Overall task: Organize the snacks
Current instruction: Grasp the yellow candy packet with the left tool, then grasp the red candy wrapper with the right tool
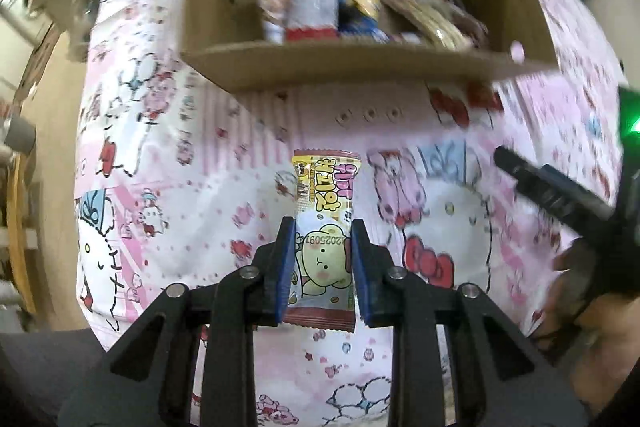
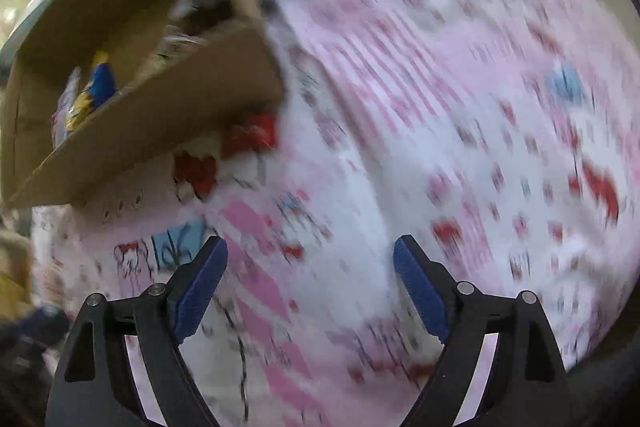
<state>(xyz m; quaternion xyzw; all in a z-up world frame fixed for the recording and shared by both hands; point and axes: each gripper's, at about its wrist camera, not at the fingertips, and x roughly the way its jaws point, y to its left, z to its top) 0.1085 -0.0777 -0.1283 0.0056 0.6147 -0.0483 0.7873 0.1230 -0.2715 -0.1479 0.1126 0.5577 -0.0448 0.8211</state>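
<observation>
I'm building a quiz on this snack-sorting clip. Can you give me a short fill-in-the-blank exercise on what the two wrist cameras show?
1. The left gripper is shut on a snack ____.
2. The right gripper has its jaws ____, with nothing between them.
3. Other snacks already lie inside the ____ box.
4. The tablecloth under everything is mostly white and ____.

Missing words: packet; open; cardboard; pink
</observation>
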